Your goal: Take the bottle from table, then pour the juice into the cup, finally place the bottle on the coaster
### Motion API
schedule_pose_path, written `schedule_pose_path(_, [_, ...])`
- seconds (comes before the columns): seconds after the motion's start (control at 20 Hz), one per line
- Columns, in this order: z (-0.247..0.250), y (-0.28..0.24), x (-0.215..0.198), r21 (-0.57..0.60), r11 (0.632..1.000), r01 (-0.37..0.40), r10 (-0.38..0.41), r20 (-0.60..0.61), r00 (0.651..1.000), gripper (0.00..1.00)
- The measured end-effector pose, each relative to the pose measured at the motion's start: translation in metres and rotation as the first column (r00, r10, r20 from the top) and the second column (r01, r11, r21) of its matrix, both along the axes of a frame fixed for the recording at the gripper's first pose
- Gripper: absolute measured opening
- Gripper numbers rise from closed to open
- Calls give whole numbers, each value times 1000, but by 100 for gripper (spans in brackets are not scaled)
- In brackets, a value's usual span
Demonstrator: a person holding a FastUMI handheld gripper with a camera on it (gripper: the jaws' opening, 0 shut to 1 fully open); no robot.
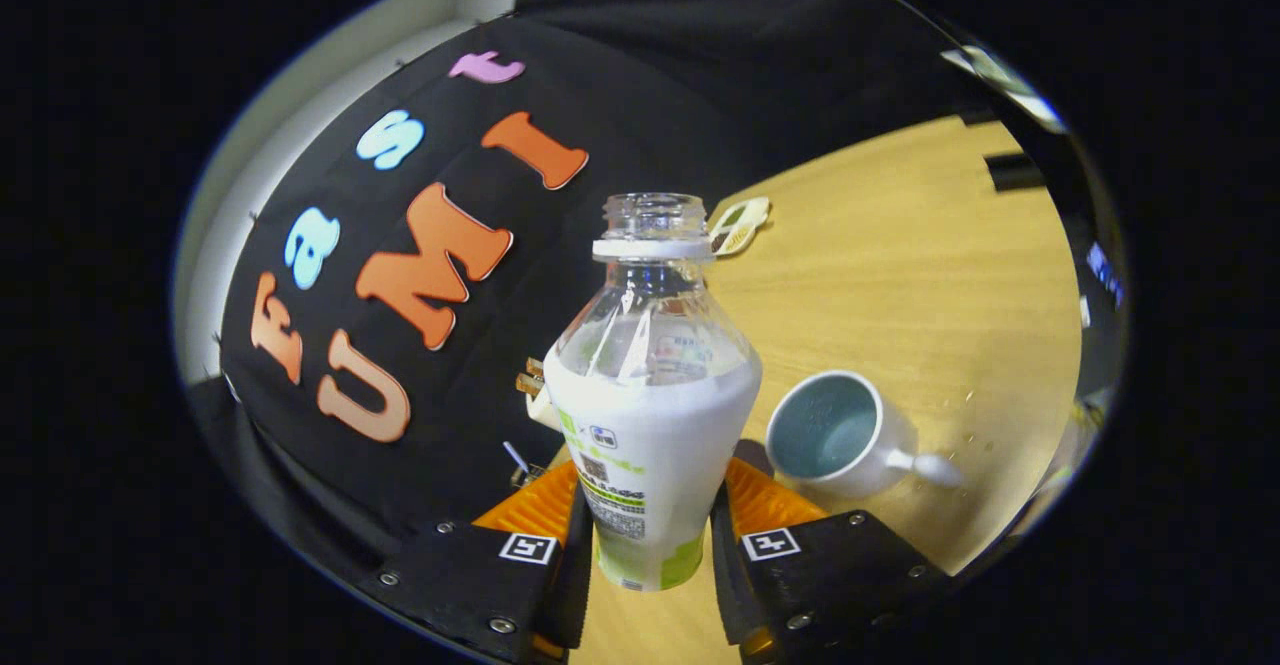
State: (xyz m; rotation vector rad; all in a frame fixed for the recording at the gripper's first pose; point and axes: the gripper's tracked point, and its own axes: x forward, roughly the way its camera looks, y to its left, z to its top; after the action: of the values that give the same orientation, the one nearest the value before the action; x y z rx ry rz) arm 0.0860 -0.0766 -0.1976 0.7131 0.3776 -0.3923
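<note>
My gripper (650,535) clamps both fingers on the lower body of an uncapped clear plastic bottle of white juice (650,415), lifted above the pale wooden table (900,275), with a white ceramic cup with blue inside (835,430) just beside it

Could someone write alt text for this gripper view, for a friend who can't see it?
The gripper is shut on an uncapped clear plastic bottle partly filled with white liquid, held tilted above a wooden table. Just beside the fingers, a white cup with a blue inside stands on the table; a small pale item lies farther off.
</note>
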Motion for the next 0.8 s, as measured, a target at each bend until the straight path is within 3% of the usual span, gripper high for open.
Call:
schedule_pose_path(0.2, [4,-9,3,-190,981,-36,31,-28,999,53])
schedule_pose_path(0.35, [1,-19,6,-412,908,-73,32,-104,994,53])
schedule_pose_path(0.5, [11,-10,19,-555,820,-141,77,-138,987,53])
schedule_pose_path(0.6, [13,-2,26,-607,775,-174,103,-150,983,53])
schedule_pose_path(0.8, [7,7,44,-656,723,-215,135,-172,976,53])
